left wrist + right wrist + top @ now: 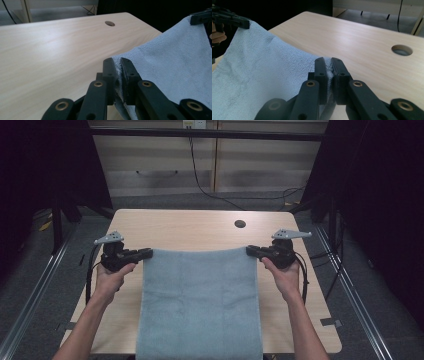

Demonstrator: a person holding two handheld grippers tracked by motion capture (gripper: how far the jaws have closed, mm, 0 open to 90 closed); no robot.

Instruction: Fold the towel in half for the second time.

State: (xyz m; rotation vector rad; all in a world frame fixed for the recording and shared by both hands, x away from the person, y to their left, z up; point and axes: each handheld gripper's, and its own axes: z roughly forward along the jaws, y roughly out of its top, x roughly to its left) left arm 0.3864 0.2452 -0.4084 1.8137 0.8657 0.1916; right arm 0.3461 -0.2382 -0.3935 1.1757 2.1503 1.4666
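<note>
Tabletop point(200, 227): pale wood, with one round cable hole point(240, 224) near the far edge.

Towel point(200, 305): grey-blue terry. It drapes from my two grippers down over the near tabletop edge. I judge it soft, limp and light, with enough nap to resist slipping; corners are the right hold.

Left gripper point(148, 253): jaws clamped on the towel's far left corner.

Right gripper point(250, 250): jaws clamped on the far right corner. The edge between them sags only slightly.
</note>
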